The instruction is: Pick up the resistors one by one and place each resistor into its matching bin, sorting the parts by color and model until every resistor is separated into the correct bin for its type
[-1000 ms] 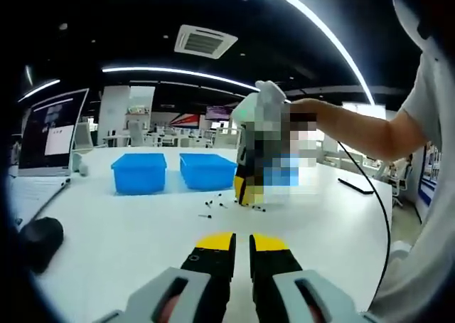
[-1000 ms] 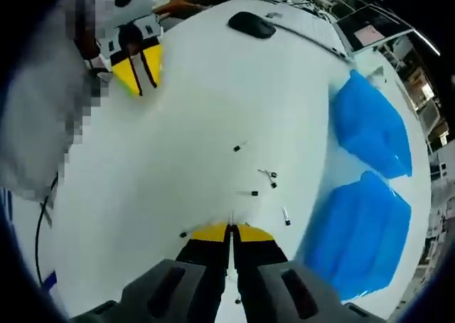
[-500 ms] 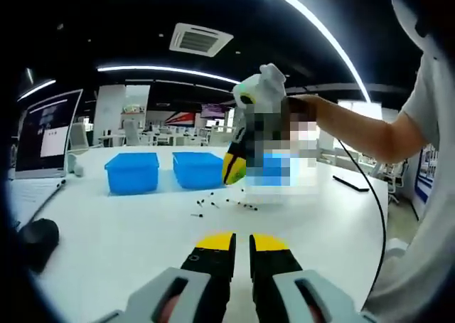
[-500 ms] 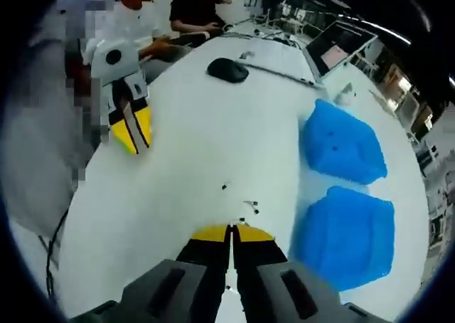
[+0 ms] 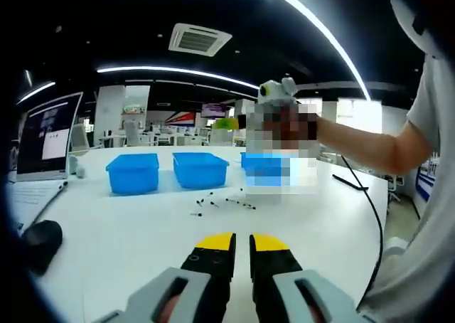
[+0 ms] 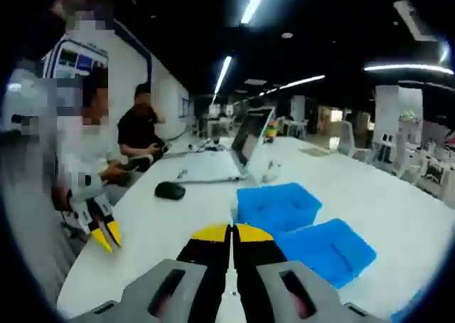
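Several small dark resistors (image 5: pixel 213 203) lie scattered on the white surface (image 5: pixel 128 230), ahead of the left gripper (image 5: pixel 242 243) and just short of two open blue plastic bins (image 5: pixel 133 172) that stand side by side beyond them. In the right gripper view the bins sit just ahead of and below the right gripper (image 6: pixel 232 236), the nearer bin (image 6: pixel 330 248) to its right.

The right gripper's jaws are pressed together; I cannot tell whether a resistor is pinched between them. It is raised well above the surface. The left gripper's jaws stand close, with only a slim dark slit between them and nothing in it, and hover low over the surface.

If a part is being carried, the step looks like delivery. A good approach would be to bring the tips over the middle of the matching bin, lower them inside the rim, and only then part the jaws, so a light part cannot bounce out.

Open room is generous: bare surface lies all around the scatter. To the left gripper's left sit a black computer mouse (image 5: pixel 39 241) and an open laptop (image 5: pixel 50 134). A black cable (image 5: pixel 370 202) hangs to its right and could snag.
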